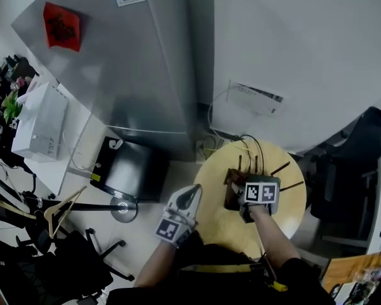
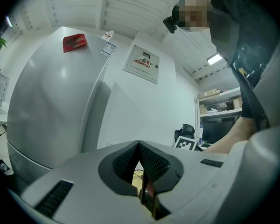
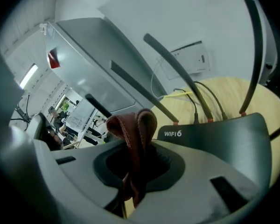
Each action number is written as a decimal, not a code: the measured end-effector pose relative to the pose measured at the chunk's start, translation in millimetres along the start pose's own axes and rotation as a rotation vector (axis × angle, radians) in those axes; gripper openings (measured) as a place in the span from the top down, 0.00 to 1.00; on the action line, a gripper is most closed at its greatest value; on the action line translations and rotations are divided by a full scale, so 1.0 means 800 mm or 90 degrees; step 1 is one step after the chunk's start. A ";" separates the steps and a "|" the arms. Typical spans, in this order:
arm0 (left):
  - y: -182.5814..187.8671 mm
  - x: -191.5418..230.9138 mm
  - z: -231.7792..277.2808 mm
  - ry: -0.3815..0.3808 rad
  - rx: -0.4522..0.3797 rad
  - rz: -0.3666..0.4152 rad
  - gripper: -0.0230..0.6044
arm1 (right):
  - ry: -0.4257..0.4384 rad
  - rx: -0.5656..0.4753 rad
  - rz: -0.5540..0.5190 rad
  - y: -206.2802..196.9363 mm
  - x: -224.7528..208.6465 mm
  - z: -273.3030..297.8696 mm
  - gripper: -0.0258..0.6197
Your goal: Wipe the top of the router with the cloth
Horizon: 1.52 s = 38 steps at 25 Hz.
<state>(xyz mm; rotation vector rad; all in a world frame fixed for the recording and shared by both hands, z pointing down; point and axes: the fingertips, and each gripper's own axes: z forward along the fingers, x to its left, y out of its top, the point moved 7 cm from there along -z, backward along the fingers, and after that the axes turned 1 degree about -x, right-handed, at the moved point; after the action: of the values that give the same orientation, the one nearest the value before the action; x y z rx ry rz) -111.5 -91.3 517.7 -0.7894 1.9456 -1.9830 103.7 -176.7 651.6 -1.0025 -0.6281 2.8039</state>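
- Your left gripper (image 1: 189,197) sits off to the left of the router (image 3: 214,136), jaws pinched together on nothing.
- Your right gripper (image 3: 135,164) is clamped on the brown cloth (image 3: 130,127), just at the router's near edge on the round wooden table (image 1: 292,202).

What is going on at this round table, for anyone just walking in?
A person holds a gripper in each hand at a round wooden table. The right gripper is shut on a folded brown cloth, close against the dark router; whether the cloth touches its top cannot be told. The left gripper is shut on nothing, held off the table's left edge.
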 end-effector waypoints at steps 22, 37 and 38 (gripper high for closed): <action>-0.021 -0.027 0.008 -0.042 0.062 -0.006 0.97 | -0.192 0.103 -0.221 -0.008 -0.028 0.064 0.86; -0.026 -0.041 0.034 -0.076 0.058 -0.011 0.97 | -0.249 0.113 -0.222 -0.007 -0.090 0.011 0.86; -0.026 -0.042 0.036 -0.077 0.055 -0.012 0.97 | -0.254 0.111 -0.215 -0.008 -0.096 0.006 0.86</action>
<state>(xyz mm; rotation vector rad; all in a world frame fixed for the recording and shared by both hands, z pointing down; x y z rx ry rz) -64.5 -96.2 529.9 -0.8868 1.7794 -1.9670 160.1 -189.8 702.3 -0.2712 -0.5169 2.7003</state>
